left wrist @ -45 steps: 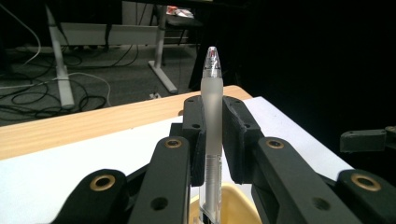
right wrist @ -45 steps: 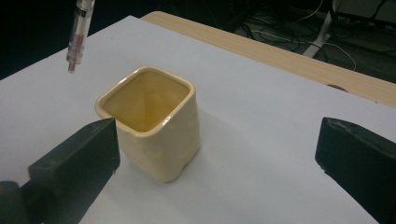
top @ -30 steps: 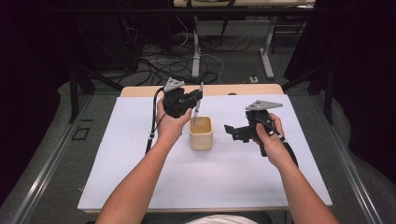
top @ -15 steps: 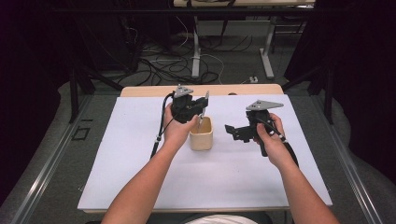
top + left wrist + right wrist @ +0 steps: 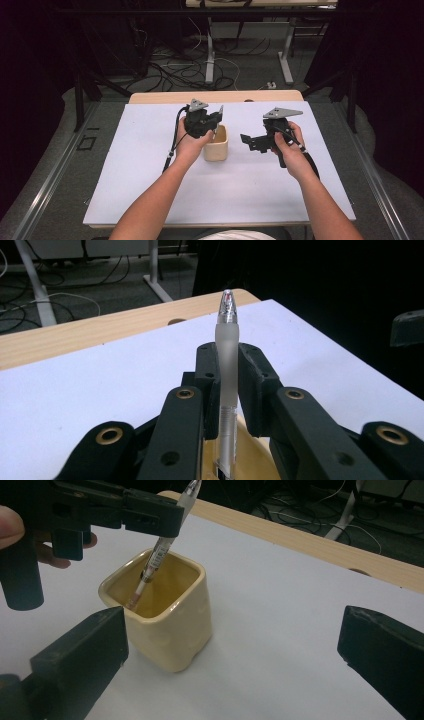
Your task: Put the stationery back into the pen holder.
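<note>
- Over the last second we carried the left gripper (image 5: pixel 212 120) rightward, from the cup's (image 5: pixel 216 147) left side to right above its mouth; the pen (image 5: pixel 226 365) came along, pinched between its jaws.
- By now the pen stood tilted, its lower end inside the cup near the inner wall, its top leaning away past the far rim; whether the tip touched the bottom, we could not tell.
- We judged the step to be dropping the pen in the cup — nearly done, only the release remaining.
- The cup sat mid-table on the white sheet (image 5: pixel 125 165), between our two hands.
- Our left hand (image 5: pixel 189 142) gripped its tool from behind, forearm angling in from below; the jaws pointed right over the cup.
- The right gripper (image 5: pixel 252 142) stayed put just right of the cup — jaws wide, holding nothing, aimed at it; the right hand (image 5: pixel 287 147) held it level.
</note>
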`<state>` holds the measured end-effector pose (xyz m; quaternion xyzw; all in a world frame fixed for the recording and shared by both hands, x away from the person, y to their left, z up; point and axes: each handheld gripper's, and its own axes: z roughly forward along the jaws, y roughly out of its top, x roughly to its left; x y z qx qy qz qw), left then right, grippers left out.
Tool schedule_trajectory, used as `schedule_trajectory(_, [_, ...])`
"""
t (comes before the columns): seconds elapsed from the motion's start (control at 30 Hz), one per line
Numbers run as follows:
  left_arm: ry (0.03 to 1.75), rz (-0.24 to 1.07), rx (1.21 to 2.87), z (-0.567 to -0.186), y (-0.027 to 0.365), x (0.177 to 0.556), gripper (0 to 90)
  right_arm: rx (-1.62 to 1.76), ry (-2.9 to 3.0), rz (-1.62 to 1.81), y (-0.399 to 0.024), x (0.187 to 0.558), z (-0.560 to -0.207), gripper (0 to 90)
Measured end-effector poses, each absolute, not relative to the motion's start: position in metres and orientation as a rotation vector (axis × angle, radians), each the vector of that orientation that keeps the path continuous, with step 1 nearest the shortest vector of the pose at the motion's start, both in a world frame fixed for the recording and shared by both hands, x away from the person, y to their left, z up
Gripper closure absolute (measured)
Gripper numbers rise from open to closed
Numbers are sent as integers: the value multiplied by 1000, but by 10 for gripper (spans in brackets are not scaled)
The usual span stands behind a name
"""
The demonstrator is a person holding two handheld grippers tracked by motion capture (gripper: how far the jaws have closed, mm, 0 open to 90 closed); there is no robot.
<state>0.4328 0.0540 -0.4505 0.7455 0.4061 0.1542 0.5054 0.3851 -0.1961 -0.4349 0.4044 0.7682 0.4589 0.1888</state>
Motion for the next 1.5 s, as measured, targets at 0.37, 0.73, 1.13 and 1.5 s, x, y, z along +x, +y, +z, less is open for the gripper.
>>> schedule_trajectory(0.37, [986, 378, 1823, -464, 57, 429, 800, 1130, 2163, 1287, -196, 385, -435, 0])
schedule_trajectory(0.73, [1004, 358, 1808, -466, 60, 429, 730, 1125, 2164, 1284, -196, 385, -435, 0])
schedule_trajectory(1.13, [1047, 396, 1785, -460, 70, 429, 429, 1130, 2165, 1281, -197, 385, -435, 0])
schedule_trajectory(1.5, [1072, 433, 1796, -446, 88, 429, 262, 1136, 2163, 1278, -198, 385, -435, 0])
